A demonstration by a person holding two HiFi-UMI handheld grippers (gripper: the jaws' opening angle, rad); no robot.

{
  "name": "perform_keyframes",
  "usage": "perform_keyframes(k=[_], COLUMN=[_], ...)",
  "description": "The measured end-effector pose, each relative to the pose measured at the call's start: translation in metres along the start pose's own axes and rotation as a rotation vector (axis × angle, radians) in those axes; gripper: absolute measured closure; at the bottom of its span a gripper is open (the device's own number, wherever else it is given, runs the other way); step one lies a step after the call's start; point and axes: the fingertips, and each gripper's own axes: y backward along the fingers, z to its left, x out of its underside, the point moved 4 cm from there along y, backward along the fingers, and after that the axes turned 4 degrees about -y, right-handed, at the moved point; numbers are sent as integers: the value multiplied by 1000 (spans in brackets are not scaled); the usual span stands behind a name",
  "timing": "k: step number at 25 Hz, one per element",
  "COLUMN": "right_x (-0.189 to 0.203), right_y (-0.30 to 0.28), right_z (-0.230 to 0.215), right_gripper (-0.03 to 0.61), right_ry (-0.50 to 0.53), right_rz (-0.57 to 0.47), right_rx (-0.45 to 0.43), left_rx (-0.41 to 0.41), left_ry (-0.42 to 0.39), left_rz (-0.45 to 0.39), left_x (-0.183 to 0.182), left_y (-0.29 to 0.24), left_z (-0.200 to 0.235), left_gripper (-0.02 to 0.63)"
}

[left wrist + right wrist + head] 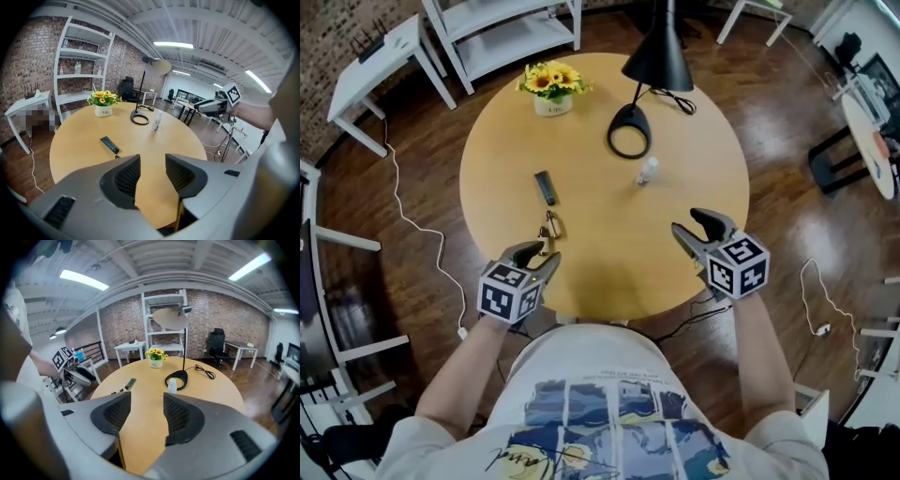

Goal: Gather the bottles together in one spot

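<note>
One small clear bottle (pixel 647 171) with a white cap stands on the round wooden table (pixel 609 253), close to the lamp's ring base (pixel 629 131). It also shows in the left gripper view, bottle (pixel 156 122), and in the right gripper view, bottle (pixel 172 386). A dark tube (pixel 545 187) lies flat left of centre. My left gripper (pixel 539 255) hovers over the near left edge, open and empty (pixel 152 161). My right gripper (pixel 687 222) hangs over the near right edge, also open with nothing between its jaws (pixel 146 401). Both are well short of the bottle.
A white pot of yellow flowers (pixel 551 86) stands at the table's far side. A black lamp shade (pixel 659 56) overhangs the ring base, with its cable (pixel 675 98) trailing. Keys (pixel 550 227) lie near the left gripper. White shelves (pixel 506 28) and a side table (pixel 380 66) stand beyond.
</note>
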Motion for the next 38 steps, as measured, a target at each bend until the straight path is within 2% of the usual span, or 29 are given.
perform_keyframes(k=[4, 8, 15, 18, 22, 24, 26, 29, 33, 38], right_x=[50, 85, 91, 84, 79, 79, 80, 84, 84, 85], right_y=[40, 67, 81, 78, 74, 72, 70, 67, 66, 64], right_z=[27, 55, 66, 65, 67, 69, 69, 69, 69, 66], right_gripper=[337, 337, 338, 339, 337, 339, 338, 337, 339, 339], right_ry=[-173, -258, -238, -226, -217, -215, -214, -214, -209, -188], right_rz=[-61, -90, -102, -107, -111, -105, -95, -77, -52, -16], right_rx=[71, 141, 180, 172, 145, 133, 121, 99, 87, 72], left_rx=[7, -19, -48, -53, -51, -52, -66, -116, -156, -210], left_ry=[-19, -22, -13, -31, 0, 11, 3, 5, 97, 114], left_rz=[-10, 6, 29, 37, 11, 17, 52, 149, 271, 355], left_x=[-17, -26, -30, -31, -31, -26, -13, 23, 72, 90], left_y=[-6, -10, -13, -14, -10, -9, -9, -16, -37, -74], left_z=[-7, -8, -14, -19, -20, -16, -9, 10, 37, 63], left_gripper=[446, 448, 448, 449, 449, 419, 416, 416, 417, 416])
